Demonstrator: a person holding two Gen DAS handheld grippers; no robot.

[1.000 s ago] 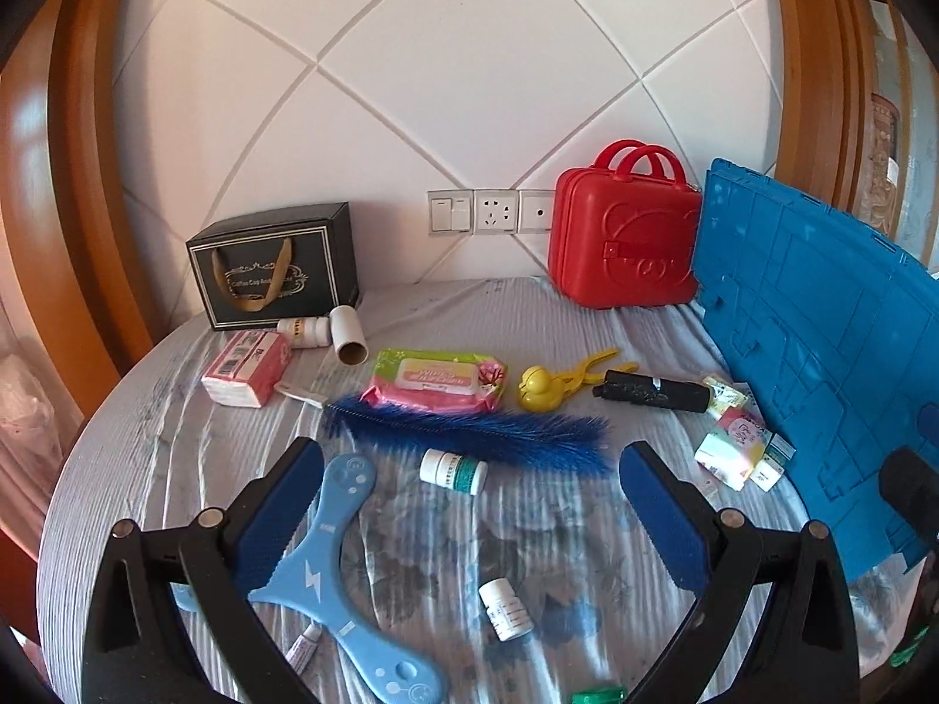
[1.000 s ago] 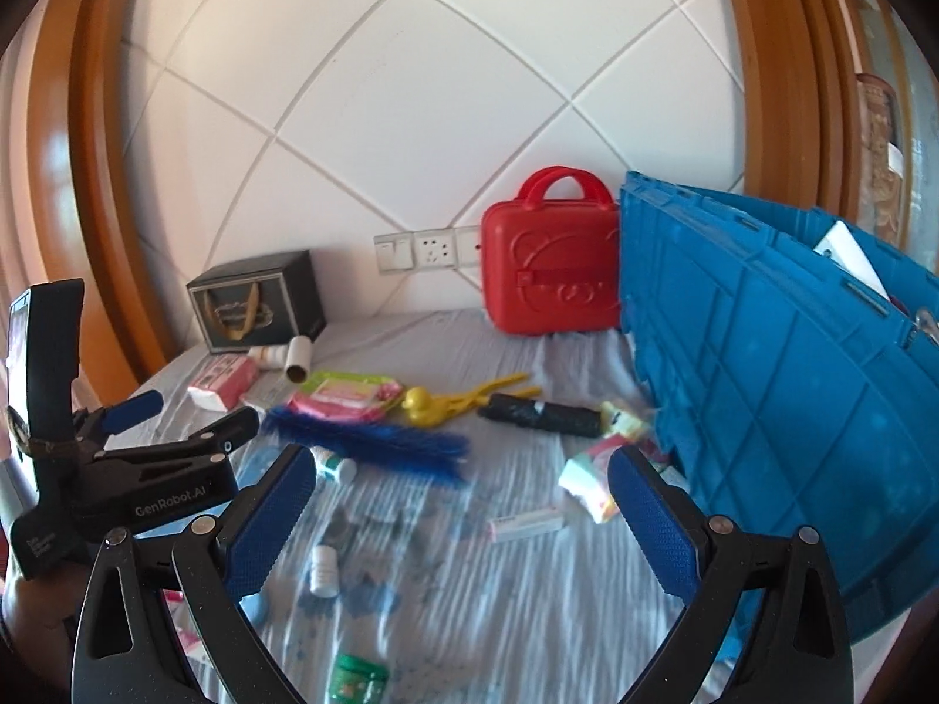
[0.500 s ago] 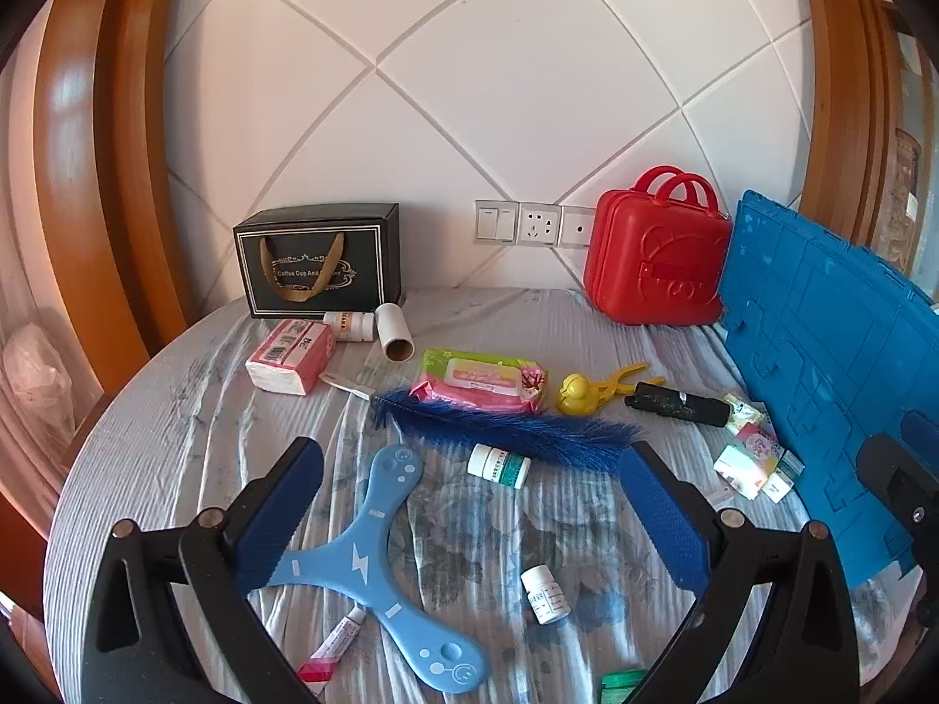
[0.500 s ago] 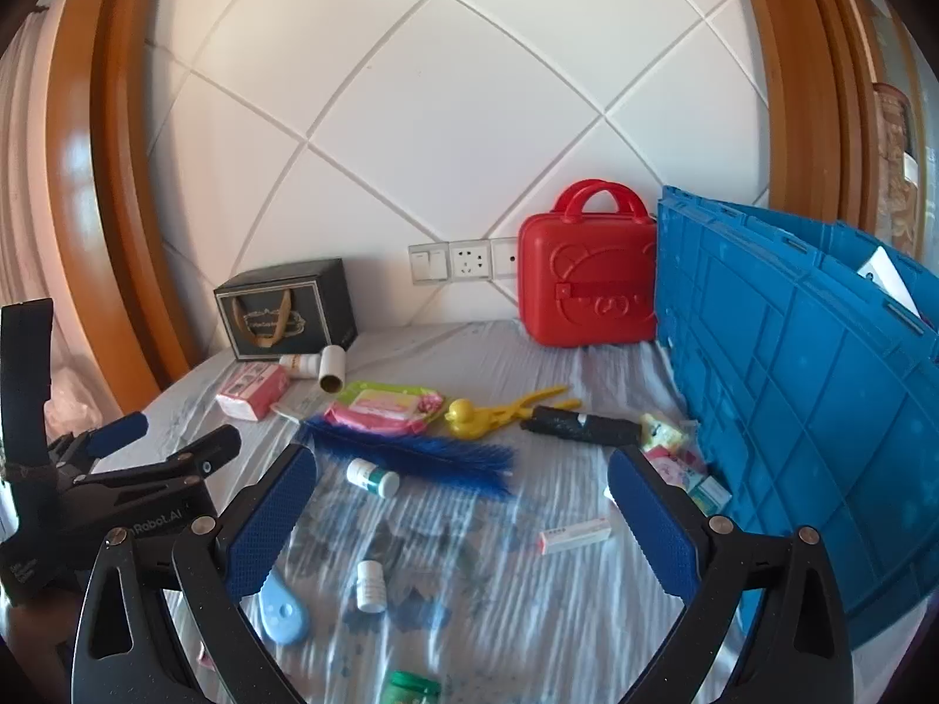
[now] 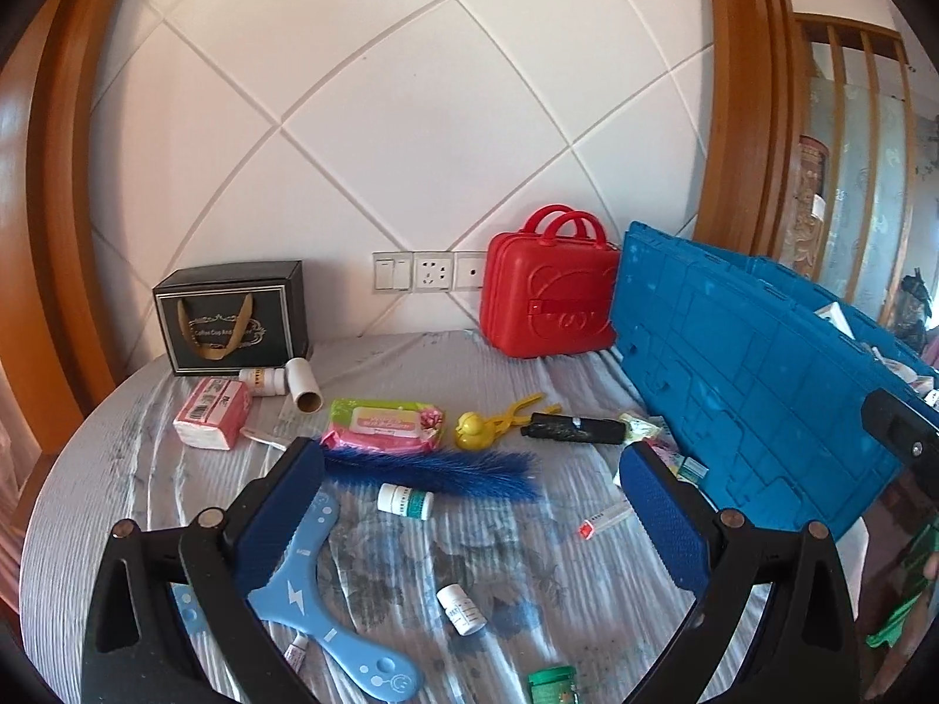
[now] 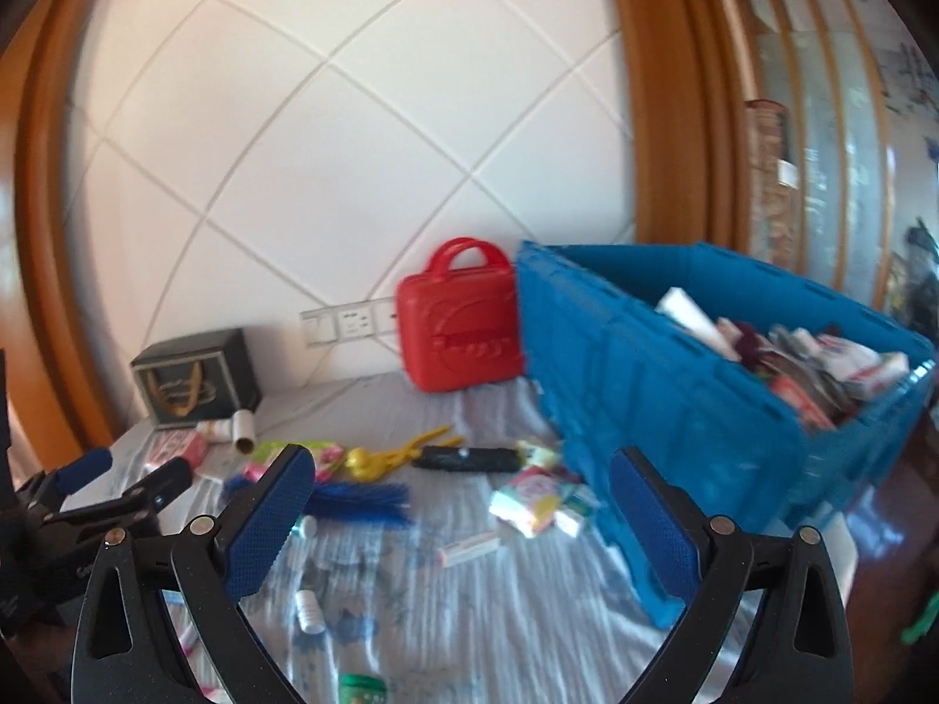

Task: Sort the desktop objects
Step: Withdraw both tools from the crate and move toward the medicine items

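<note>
**Both tools empty above a scattered desk, blue crate waiting to the right**

The left tool (image 5: 469, 504) hangs released, its blue pads wide apart with nothing between them, and the right tool (image 6: 460, 504) is spread the same way and empty. Neither touches anything on the desk (image 5: 105, 469).

The loose items lie ahead of and under the left tool: a small white bottle (image 5: 405, 500) just past its opening, touching the near edge of the blue feather (image 5: 434, 465); a second white bottle (image 5: 462, 617) nearer, between the fingers; a light blue boomerang (image 5: 305, 581) partly hidden under the left finger. Further ahead sit the pink wipes pack (image 5: 384, 423), the yellow duck tongs (image 5: 487, 422) and a black folded umbrella (image 5: 572, 428). The blue crate (image 6: 675, 387) stands to the right of both tools.

The step in hand looks like choosing a next piece. The bottles are probably the easiest: round and likely to roll, so it would be best to come down across the body with the pads square to it. The feather is limp and would need pinching at its stem.

The right view looks over the crate rim and shows it already holding many packets, which the left view hardly shows. The left view is sharper on the small desk items; the right view is blurred.
</note>
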